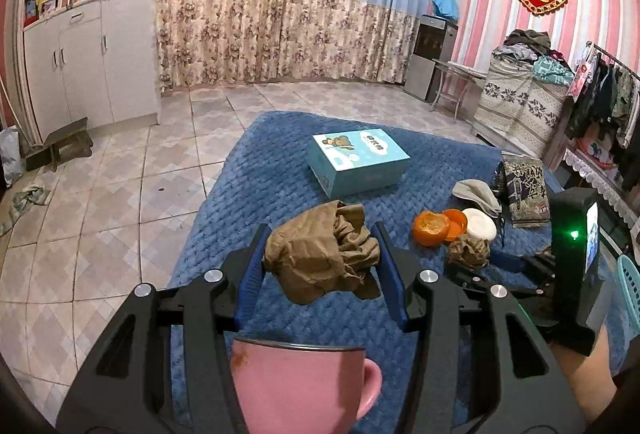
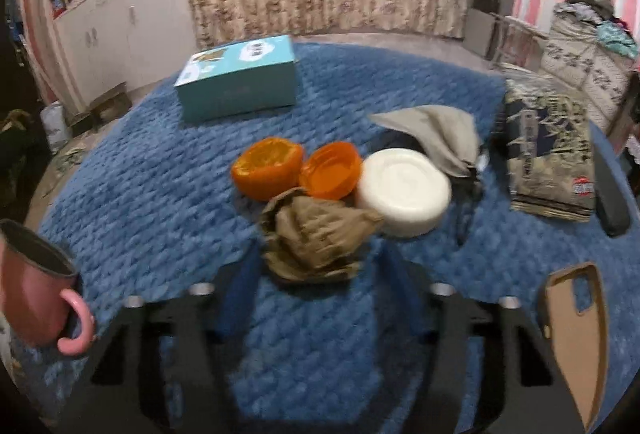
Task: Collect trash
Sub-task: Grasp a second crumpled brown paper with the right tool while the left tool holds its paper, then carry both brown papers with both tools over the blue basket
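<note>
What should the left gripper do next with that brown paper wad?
Probably carry it back over the pink cup and open. The left gripper grips the crumpled brown paper between its blue pads, off the blue blanket, and the cup sits right beneath the gripper.

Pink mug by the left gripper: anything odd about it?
Yes. The pink mug has a rusty-brown patch on its rim at the left, like chipped enamel or a stain. It stands upright on the blue blanket, nothing spilled around it.
</note>
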Demonstrator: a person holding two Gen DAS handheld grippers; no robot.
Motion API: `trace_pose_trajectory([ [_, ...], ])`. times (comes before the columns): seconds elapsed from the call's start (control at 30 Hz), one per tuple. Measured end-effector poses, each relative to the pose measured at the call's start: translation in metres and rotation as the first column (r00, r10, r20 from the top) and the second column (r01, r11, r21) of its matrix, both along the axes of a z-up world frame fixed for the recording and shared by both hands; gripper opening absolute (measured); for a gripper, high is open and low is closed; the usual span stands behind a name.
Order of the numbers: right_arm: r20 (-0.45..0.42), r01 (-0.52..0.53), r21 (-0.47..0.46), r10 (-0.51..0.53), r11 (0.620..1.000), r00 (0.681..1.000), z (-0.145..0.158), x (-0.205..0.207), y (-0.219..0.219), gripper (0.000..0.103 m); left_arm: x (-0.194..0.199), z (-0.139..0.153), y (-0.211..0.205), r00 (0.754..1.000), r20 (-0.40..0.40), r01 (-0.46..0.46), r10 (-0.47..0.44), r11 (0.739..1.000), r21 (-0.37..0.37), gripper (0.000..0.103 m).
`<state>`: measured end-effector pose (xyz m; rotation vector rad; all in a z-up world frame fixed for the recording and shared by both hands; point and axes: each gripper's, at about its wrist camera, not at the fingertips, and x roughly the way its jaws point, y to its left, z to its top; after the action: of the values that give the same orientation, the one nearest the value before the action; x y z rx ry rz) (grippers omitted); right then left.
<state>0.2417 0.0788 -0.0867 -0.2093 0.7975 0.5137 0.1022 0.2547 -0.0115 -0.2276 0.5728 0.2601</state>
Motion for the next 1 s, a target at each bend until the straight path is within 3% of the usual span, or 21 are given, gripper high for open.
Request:
trace_pose_trajectory([
  [0.2,0.072,0.001,0.030,-0.003,1.000,0.997,0.024,-0.014,-0.029,0.046,0.008,0.005,-0.026,0.999,-0.002,0.041,-0.041,0.999,0.033,0.050],
  [0.37,0.129,0.064,0.055,-0.071,0.996,0.989,0.053,-0.028,-0.093,0.046,0.024,0.006,-0.062,0.995,0.002,0.100,-0.100,0.995,0.027,0.050],
  [0.57,0.209,0.197,0.043,-0.202,0.979,0.957,0.088,-0.048,-0.190,0.046,0.045,0.006,-0.113,0.983,0.009,0.184,-0.184,0.983,-0.002,0.050],
  [0.8,0.279,0.390,0.025,-0.381,0.921,0.881,0.110,-0.069,-0.310,0.046,0.062,0.009,-0.181,0.960,0.013,0.280,-0.280,0.960,0.017,0.050],
  [1.0,0.268,0.565,0.109,-0.572,0.818,0.775,0.105,-0.076,-0.421,0.046,0.072,0.017,-0.248,0.927,0.016,0.373,-0.375,0.925,0.077,0.050],
])
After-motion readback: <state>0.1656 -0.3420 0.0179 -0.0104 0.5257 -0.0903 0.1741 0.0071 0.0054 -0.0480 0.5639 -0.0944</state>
